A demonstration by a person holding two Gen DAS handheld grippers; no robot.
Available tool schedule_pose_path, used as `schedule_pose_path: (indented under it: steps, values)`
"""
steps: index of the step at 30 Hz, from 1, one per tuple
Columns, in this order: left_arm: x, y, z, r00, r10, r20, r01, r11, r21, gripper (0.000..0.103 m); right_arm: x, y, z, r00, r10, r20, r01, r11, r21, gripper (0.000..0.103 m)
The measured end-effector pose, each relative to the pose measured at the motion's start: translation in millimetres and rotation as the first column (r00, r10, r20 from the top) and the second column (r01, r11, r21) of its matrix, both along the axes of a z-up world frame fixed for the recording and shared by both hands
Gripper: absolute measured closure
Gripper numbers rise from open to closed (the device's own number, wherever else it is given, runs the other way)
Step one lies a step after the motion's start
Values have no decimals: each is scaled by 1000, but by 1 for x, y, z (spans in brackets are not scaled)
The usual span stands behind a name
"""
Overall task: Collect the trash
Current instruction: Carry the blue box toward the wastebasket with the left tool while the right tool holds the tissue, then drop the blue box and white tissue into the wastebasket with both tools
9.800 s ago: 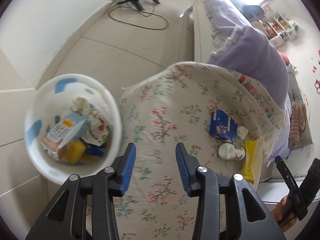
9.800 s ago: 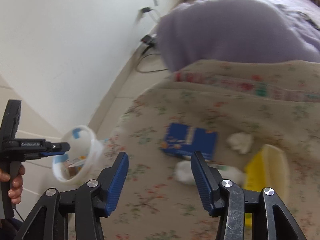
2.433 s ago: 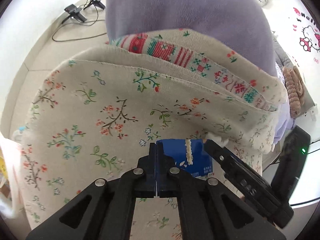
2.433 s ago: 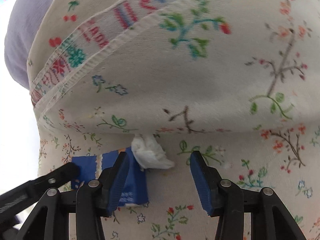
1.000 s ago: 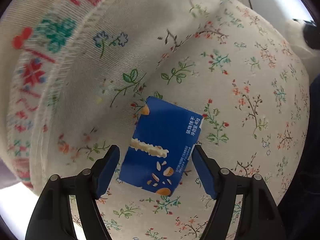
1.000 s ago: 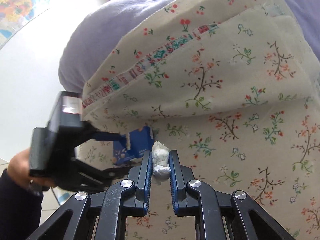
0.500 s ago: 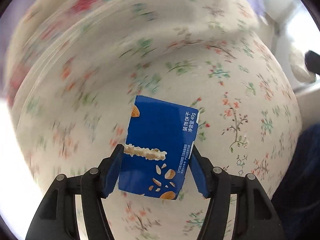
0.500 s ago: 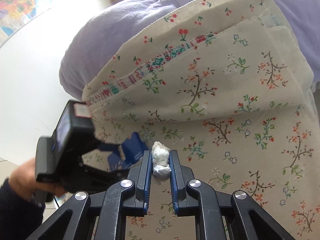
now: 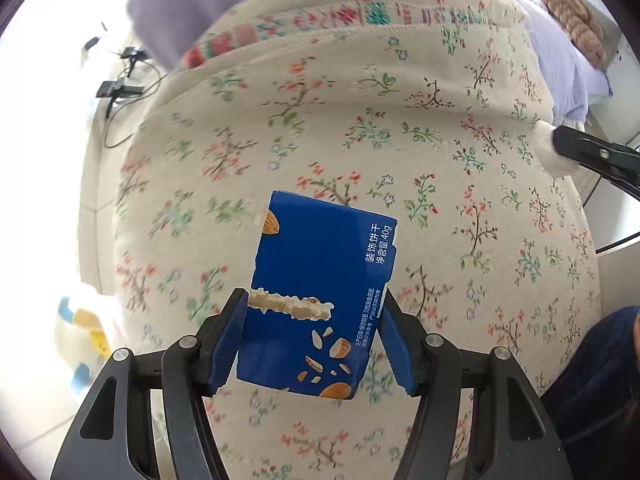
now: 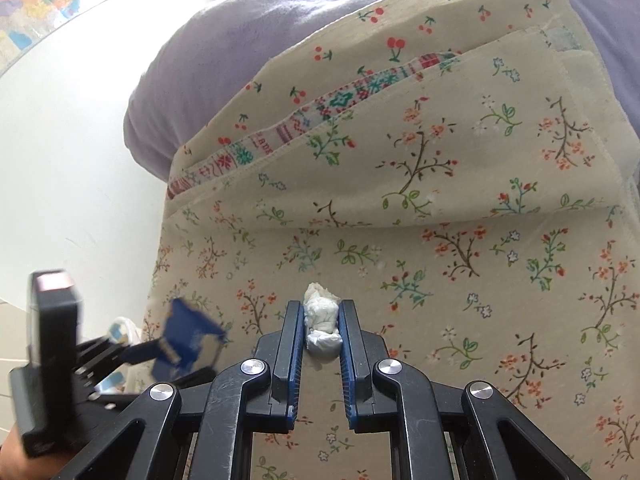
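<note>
My left gripper (image 9: 312,336) is shut on a blue biscuit box (image 9: 320,292) and holds it in the air above the floral blanket (image 9: 360,140). The box also shows blurred at the left of the right wrist view (image 10: 188,336). My right gripper (image 10: 322,320) is shut on a crumpled white tissue wad (image 10: 320,316) above the same blanket (image 10: 440,220). In the left wrist view that wad (image 9: 550,152) shows at the right edge. The white trash bin (image 9: 84,336) is a blur at the lower left, beside the bed.
A purple duvet (image 9: 240,4) lies behind the blanket, also in the right wrist view (image 10: 280,20). Cables and a black stand (image 9: 120,88) lie on the tiled floor at left. A white wall (image 10: 60,140) is left of the bed.
My left gripper has lifted the blue box off the blanket and swung toward the bin side. My right gripper still holds the tissue wad, slightly higher.
</note>
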State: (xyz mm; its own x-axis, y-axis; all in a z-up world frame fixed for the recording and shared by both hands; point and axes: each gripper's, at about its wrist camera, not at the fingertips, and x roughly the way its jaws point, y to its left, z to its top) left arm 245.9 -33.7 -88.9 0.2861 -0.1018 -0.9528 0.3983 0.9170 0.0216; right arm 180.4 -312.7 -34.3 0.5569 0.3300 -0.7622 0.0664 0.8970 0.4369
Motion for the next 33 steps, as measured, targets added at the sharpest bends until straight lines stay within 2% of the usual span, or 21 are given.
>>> schedule_pose_path:
  steps: [2, 5, 12, 23, 28, 33]
  values:
    - [-7, 15, 6, 1000, 21, 11, -21, 1000, -6, 37, 0, 6, 0, 1000, 6, 2, -6, 1000, -15, 88]
    - [-20, 20, -1, 999, 45, 23, -44, 999, -17, 37, 1, 19, -2, 1000, 22, 4, -22, 999, -41, 88]
    - [-27, 66, -13, 992, 126, 0, -126, 990, -59, 37, 5, 55, -13, 998, 69, 2, -68, 994, -83, 88]
    - [-24, 133, -17, 975, 222, -22, -223, 963, -150, 37, 22, 143, -38, 984, 177, 1, -176, 979, -102, 88]
    - [-17, 177, -21, 946, 318, -56, -323, 925, -201, 37, 29, 182, -49, 974, 226, 1, -225, 970, -96, 88]
    - [-10, 231, -17, 907, 416, -72, -419, 866, -274, 37, 34, 215, -53, 964, 267, 19, -265, 961, -82, 88]
